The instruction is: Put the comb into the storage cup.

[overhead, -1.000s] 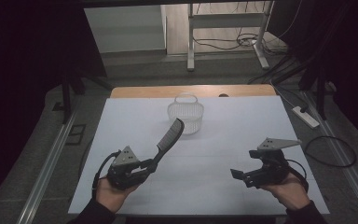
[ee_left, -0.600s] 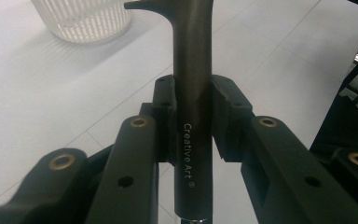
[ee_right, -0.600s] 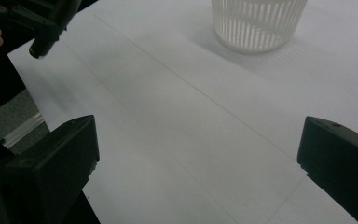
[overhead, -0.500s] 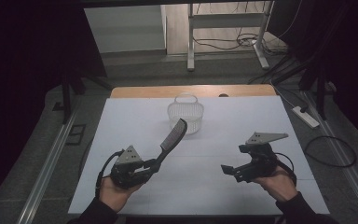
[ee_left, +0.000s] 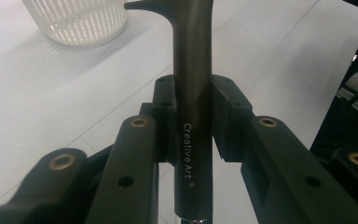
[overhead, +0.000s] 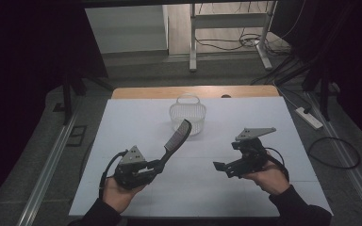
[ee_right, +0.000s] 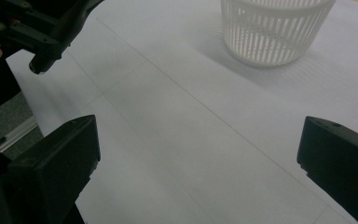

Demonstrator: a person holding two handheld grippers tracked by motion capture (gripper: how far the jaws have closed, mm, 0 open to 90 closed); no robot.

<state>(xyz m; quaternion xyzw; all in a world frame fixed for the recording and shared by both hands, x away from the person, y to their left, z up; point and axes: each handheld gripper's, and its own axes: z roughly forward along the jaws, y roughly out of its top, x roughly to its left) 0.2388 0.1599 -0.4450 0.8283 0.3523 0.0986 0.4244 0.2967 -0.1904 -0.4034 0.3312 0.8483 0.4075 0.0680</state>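
Here the left gripper is clamped on the handle of a dark hairbrush held above the table, just short of the white basket, while the right gripper, jaws wide apart and empty, hovers nearby; the next move is probably carrying the hairbrush over the basket's rim.

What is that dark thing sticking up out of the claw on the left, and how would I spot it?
Start at the white table, then find the left claw near its front edge. Clamped in it is a hairbrush, slanting up toward the white slatted basket. It is the one dark, long-handled item with a bristled head.
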